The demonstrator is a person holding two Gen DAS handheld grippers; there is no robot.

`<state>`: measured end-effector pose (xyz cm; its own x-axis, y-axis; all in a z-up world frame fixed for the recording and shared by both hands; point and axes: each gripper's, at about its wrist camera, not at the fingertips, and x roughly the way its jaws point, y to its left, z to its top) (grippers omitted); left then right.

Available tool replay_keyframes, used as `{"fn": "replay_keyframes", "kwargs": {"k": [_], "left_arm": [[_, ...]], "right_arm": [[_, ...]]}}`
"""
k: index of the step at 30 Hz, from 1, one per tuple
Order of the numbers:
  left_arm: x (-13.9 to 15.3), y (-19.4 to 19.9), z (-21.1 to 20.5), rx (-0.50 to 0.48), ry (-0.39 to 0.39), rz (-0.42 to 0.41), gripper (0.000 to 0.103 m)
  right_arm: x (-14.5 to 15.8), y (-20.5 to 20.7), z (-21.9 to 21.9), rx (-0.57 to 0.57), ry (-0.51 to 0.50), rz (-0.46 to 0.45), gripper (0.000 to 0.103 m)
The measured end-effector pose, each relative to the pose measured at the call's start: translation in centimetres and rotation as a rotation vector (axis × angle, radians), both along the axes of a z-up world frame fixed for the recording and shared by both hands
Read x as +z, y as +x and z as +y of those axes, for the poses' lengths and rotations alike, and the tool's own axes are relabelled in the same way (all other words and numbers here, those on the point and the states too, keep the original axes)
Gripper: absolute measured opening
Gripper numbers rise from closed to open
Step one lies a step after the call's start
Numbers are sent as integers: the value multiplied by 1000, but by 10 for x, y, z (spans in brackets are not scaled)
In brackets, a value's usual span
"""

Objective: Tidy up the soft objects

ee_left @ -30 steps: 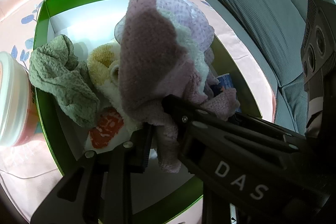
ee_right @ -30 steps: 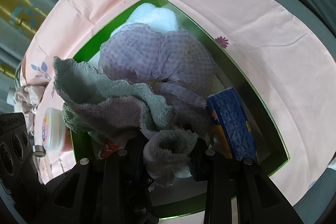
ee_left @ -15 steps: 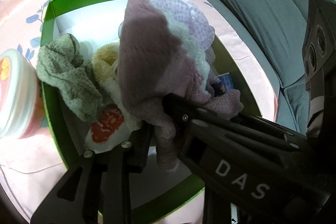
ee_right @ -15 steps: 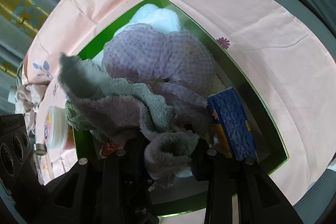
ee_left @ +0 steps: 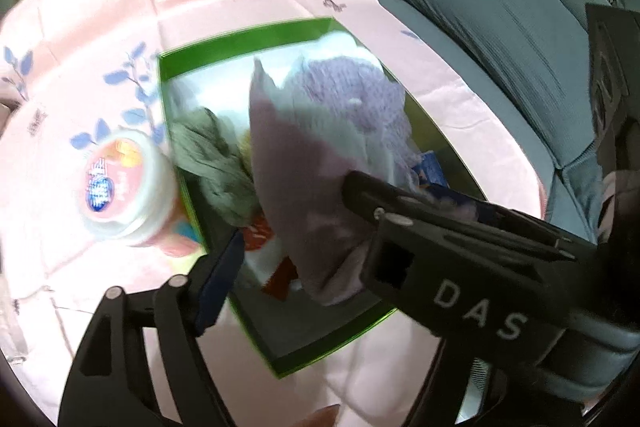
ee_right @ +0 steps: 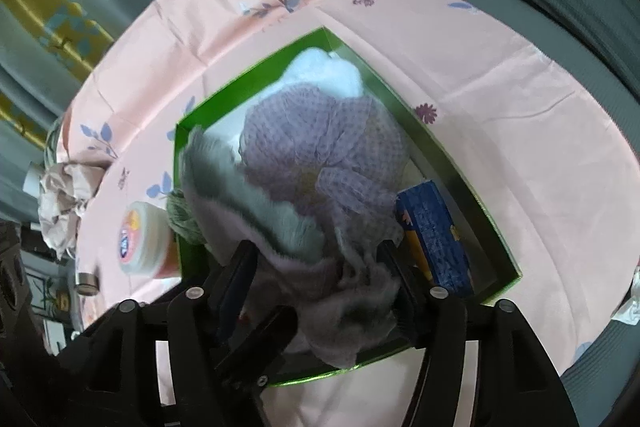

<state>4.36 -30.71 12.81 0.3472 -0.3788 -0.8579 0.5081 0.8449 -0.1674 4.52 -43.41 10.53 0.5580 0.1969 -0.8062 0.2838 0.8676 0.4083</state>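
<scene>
Sofa cushions (ee_left: 500,27), grey-green and ribbed, lie under a thin pink cloth (ee_right: 480,75) printed with blue leaves and creased along fold lines. On the cloth sits a shallow square tray (ee_right: 496,227) with glossy green walls and a pale floor, nearly full. At its far corner is a fluffy white bundle (ee_right: 332,67); a crinkled lilac mesh puff (ee_right: 320,131) fills the middle; a flat blue packet (ee_right: 432,231) leans along the right wall; a crumpled olive rag (ee_left: 216,155) is bunched against the left wall, with a yellow and red-printed cloth (ee_left: 256,231) just beside it, mostly hidden.

Above these a fuzzy two-sided towel (ee_left: 296,187), mauve on one face and pale green on the other, hangs in loose folds. The right gripper (ee_right: 320,267) has its jaws spread fairly wide with the towel's bunched lower edge lying between them; whether they press it cannot be told. The left gripper (ee_left: 294,223) stands wide apart, the towel draped against its right finger (ee_left: 360,187) only.

Outside the tray's left wall, touching it, stands a round white-lidded tub (ee_left: 124,187). Bare pink cloth lies in front of the tray and to its right.
</scene>
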Motion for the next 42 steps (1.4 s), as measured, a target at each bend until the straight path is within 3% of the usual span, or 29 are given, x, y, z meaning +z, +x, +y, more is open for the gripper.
{"fn": "replay_keyframes", "kwargs": {"k": [9, 13, 29, 42], "left_arm": [[26, -13, 23, 15, -11, -68, 93], [39, -18, 35, 41, -36, -99, 101], [63, -34, 59, 76, -88, -104, 102], [56, -30, 70, 113, -92, -64, 102]], "right_arm": [[19, -15, 3, -20, -22, -79, 81], [31, -23, 5, -28, -36, -122, 81], [64, -52, 16, -44, -114, -224, 89], [72, -59, 20, -50, -137, -236, 89]]}}
